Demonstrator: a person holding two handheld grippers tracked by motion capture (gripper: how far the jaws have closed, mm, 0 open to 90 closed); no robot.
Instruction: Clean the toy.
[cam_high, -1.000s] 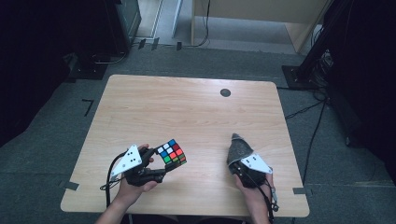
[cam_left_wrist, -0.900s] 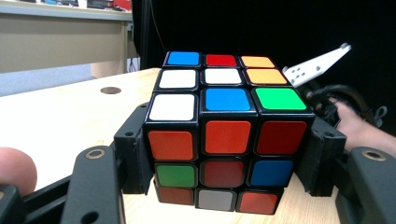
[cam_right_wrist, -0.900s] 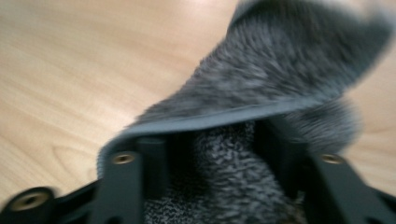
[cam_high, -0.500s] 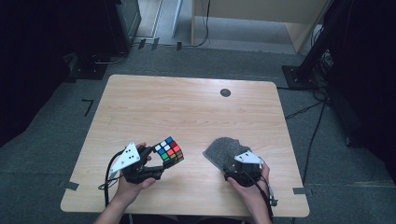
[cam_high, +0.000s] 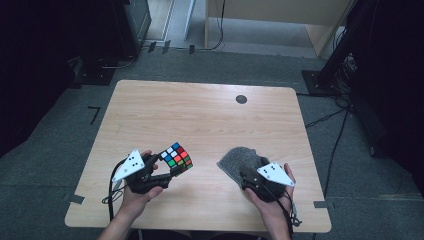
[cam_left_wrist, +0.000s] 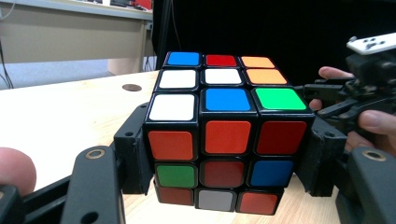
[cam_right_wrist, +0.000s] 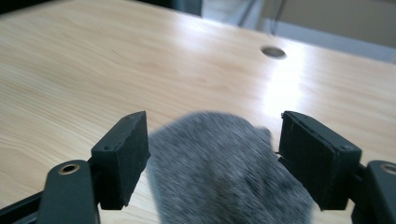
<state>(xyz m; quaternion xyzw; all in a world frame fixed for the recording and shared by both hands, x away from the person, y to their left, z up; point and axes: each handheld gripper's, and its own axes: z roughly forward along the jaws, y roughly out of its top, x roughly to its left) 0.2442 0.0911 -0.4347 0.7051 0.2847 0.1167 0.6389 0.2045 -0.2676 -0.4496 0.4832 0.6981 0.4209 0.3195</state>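
left gripper (cam_high: 172, 172) clamps the colour cube (cam_high: 177, 158) above the table's (cam_high: 200, 115) near-left area, while the right gripper (cam_right_wrist: 212, 154), jaws just parted wide, straddles the grey cloth (cam_high: 240, 161) lying flat near the near-right edge.

The cube (cam_left_wrist: 227, 135) looked like glossy black plastic with smooth coloured stickers; the grey cloth (cam_right_wrist: 224, 168) was fuzzy and matt; the table (cam_high: 200, 115) showed pale, smooth wood grain with a slight sheen; the gripper jaws were matt black plastic
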